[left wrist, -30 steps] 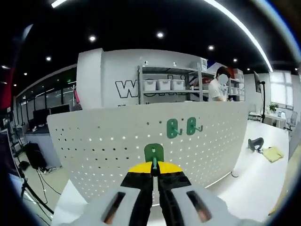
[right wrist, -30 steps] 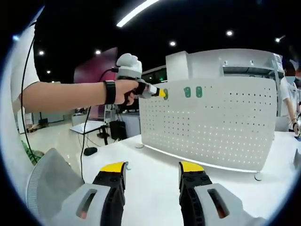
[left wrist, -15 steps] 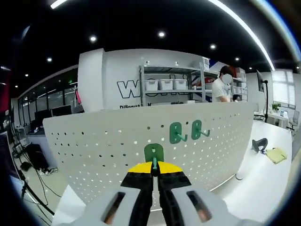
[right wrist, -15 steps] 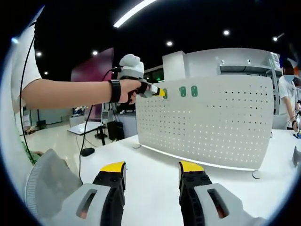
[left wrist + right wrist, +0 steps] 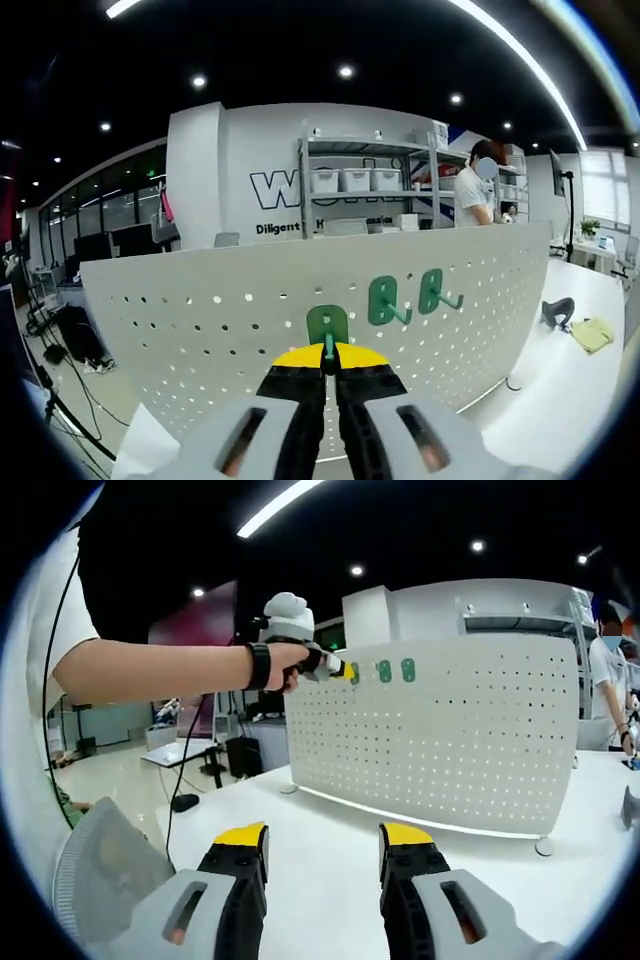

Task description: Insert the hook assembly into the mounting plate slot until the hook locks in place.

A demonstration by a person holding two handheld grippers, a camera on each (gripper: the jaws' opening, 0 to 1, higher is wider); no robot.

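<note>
Clenching a green hook point(image 5: 327, 326) by its stem, my left tool point(image 5: 329, 365) has its yellow-tipped jaws pressed together, with the hook's backplate just ahead of the tips and against the white perforated mounting plate point(image 5: 200, 330). Two more green hooks point(image 5: 410, 298) sit on the plate to the right of the tool and a little higher, their prongs pointing outward. From the right gripper view I see the same left tool in a hand point(image 5: 275, 667) at the plate's upper left corner, well ahead of and above my right tool point(image 5: 323, 842). My right tool is released, jaws spread apart and holding nothing, hovering over the white worktop point(image 5: 330, 820). The plate stands upright on that worktop, beyond the right tool's tips. A person point(image 5: 474, 192) stands behind the plate near shelving.
</note>
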